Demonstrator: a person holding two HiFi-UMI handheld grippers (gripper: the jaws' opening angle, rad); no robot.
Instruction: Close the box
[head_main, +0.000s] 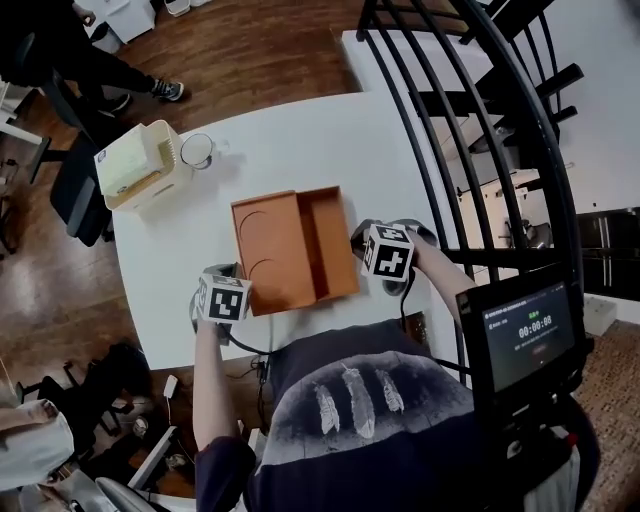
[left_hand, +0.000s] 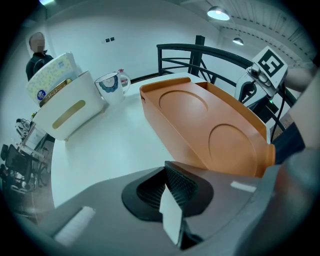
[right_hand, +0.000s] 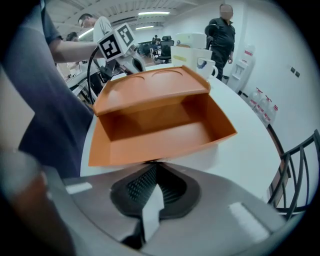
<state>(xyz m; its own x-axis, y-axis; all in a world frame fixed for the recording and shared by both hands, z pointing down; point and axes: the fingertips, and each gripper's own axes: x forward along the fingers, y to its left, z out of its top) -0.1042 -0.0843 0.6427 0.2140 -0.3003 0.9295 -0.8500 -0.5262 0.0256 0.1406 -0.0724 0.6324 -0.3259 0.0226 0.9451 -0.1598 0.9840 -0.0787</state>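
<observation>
An orange box (head_main: 335, 243) lies on the white round table (head_main: 280, 140), its lid (head_main: 272, 250) half raised and tilted over the left part. In the left gripper view the lid (left_hand: 200, 125) slopes up just ahead of my left gripper (left_hand: 172, 187), whose jaws are shut with nothing between them. My left gripper (head_main: 238, 288) is at the box's near left corner. My right gripper (head_main: 362, 243) is by the box's right wall, also shut and empty. The right gripper view looks into the open box (right_hand: 165, 131) under the lid (right_hand: 150, 90).
A white bin (head_main: 150, 170) holding a pack and a mug (head_main: 197, 150) stand at the table's far left. A black stair railing (head_main: 470, 130) runs close along the right side. A screen (head_main: 530, 335) is at the lower right. People stand in the background.
</observation>
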